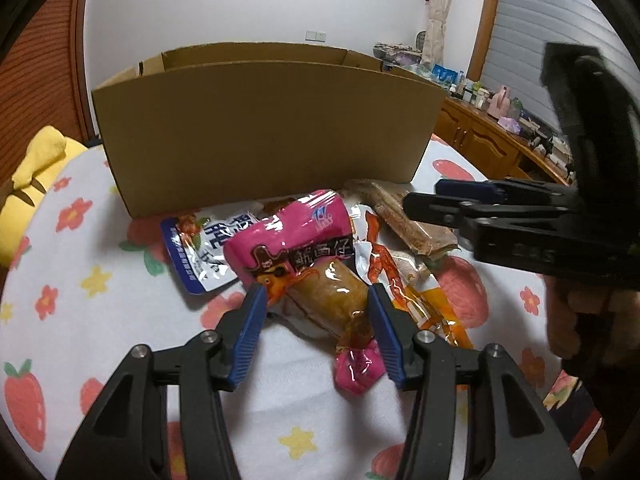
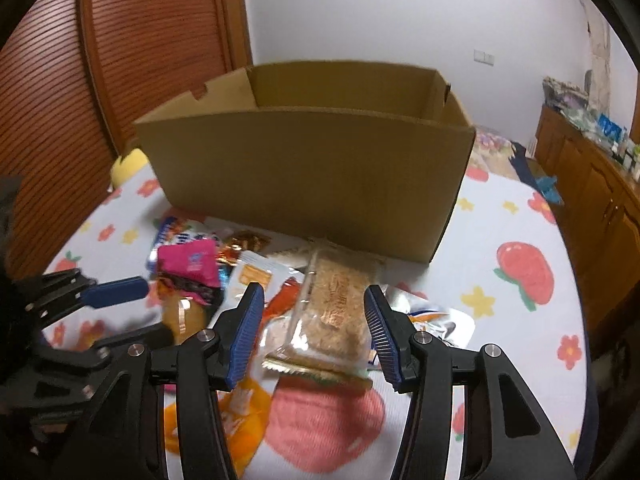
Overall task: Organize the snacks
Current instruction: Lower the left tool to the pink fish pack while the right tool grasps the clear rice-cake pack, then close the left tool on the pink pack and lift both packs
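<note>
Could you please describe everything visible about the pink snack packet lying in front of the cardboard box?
The pink snack packet is glossy plastic, pink and printed at the top, clear lower down over a brown filling, with a pinched pink end. It lies tilted atop other packets on the flowered cloth, between the open left claw's blue pads, which bracket it without clearly pressing.

From my seat the room reads dim and warm, lit softly from overhead, with glare on the pink snack wrapper [image 1: 304, 236] between my left tongs. The right view smears with motion blur near its tongs, and both fisheyes bend and blacken at the rims.
</note>
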`<state>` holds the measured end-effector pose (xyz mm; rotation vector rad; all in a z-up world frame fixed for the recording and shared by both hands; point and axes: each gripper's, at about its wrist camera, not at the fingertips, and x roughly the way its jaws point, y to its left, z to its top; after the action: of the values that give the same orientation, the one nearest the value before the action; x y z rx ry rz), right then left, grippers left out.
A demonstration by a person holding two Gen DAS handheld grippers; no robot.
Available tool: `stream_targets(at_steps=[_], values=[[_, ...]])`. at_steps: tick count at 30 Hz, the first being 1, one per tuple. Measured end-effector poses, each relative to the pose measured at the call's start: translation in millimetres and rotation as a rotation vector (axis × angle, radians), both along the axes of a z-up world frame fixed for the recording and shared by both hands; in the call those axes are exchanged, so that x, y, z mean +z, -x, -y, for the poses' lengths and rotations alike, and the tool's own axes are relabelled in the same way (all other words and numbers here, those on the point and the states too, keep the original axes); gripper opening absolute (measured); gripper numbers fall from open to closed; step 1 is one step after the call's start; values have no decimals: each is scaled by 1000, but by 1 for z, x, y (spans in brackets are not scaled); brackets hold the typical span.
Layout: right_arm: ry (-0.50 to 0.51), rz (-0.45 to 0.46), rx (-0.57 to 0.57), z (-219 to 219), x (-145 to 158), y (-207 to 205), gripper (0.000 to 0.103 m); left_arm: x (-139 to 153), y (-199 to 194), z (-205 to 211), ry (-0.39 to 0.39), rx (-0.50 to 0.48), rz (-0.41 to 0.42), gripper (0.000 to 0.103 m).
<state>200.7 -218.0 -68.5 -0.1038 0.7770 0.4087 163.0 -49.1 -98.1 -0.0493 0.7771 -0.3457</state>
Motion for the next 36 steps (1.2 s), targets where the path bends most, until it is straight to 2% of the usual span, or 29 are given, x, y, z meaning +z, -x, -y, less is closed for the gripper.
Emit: stream_targets(at_steps=[5, 14, 19, 21, 23, 36], values=[[-1, -34, -24, 2, -11, -14, 56, -2, -1, 1, 6, 31, 5, 64], [-10, -112, -33, 7, -31, -29, 61, -2, -2, 4, -1, 43, -2, 65], [-40, -121, -40, 13, -29, -32, 58, 2, -4, 10, 5, 35, -2, 65], [-44, -121, -44, 16, -29, -33, 49, 2, -5, 13, 2, 36, -8, 65], [-49, -123, -42, 18, -28, -33, 46, 1, -7, 14, 0, 39, -14, 65], [-60, -30, -26, 24, -15, 16, 45, -11, -11, 13, -2, 51, -47, 66]])
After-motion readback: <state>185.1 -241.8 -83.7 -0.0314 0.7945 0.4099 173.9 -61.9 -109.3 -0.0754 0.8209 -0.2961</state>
